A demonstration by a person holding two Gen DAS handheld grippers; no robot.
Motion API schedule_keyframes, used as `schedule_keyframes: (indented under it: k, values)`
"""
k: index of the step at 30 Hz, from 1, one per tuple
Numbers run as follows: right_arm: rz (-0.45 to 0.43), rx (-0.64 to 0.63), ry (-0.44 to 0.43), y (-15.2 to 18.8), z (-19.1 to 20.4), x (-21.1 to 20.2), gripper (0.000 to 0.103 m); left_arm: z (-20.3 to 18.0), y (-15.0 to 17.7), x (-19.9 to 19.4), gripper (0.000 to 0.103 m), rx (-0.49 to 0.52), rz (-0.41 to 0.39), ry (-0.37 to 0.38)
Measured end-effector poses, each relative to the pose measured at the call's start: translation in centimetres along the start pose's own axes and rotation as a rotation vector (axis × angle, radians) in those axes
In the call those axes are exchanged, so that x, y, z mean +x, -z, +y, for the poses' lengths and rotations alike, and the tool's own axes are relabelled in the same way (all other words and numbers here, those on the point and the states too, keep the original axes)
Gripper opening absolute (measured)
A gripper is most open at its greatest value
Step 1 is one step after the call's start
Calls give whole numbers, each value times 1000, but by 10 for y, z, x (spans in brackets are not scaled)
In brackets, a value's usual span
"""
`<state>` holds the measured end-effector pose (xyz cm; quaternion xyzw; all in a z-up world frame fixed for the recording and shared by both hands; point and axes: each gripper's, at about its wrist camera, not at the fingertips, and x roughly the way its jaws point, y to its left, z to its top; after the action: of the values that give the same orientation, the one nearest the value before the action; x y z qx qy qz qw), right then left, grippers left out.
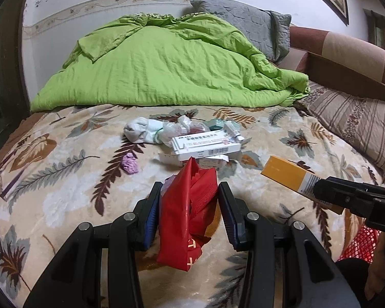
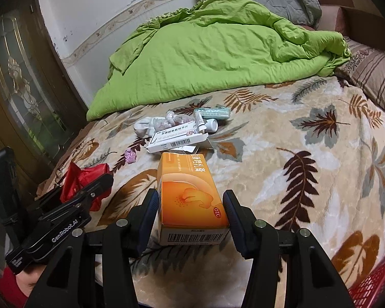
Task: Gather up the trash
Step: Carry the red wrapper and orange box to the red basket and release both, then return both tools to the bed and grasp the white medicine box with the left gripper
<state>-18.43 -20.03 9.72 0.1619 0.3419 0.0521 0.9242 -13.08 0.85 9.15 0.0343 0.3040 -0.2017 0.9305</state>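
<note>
Left gripper [image 1: 188,200] clamped on a crumpled red plastic bag [image 1: 187,215]; right gripper [image 2: 191,206] clamped on an orange ointment box [image 2: 190,197], both lifted clear, apparently for binning. Remaining litter, including a white medicine box [image 1: 205,146], lies beyond on the leaf-print blanket [image 1: 64,179].

Two hand-held grippers, left gripper [image 1: 188,200] and right gripper [image 2: 190,205], built alike in matte black plastic. Angular forked arms with triangular cut-outs, joined by round silver pivot screws. Dark blue ribbed pads [image 1: 151,213] lining the inner faces of the fingers. White "GenRobot.AI" lettering along the left body. Red sleeve at the left hand.
</note>
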Motion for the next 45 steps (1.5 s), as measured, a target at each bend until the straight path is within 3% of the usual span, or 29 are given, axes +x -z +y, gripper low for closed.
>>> schedule_keyframes:
  k: [11,21,29,34,38,45]
  values:
    - [-14,123,20,20,-46,-68,56,-47,2,-8,42,28,50,195]
    - [-107,285,216,57,-127,-186,56,-170,-6,-39,42,171,79,482]
    - [-176,444,372,93,-188,-261,57,-282,7,-44,42,286,198,703]
    - [-191,525,410,109,-211,-279,58,-337,27,-35,43,352,264,766]
    - [-197,562,447,116,-224,-285,63,-361,39,-27,65,370,321,795]
    - [-215,548,406,108,-224,-282,63,-334,28,-21,66,301,322,757]
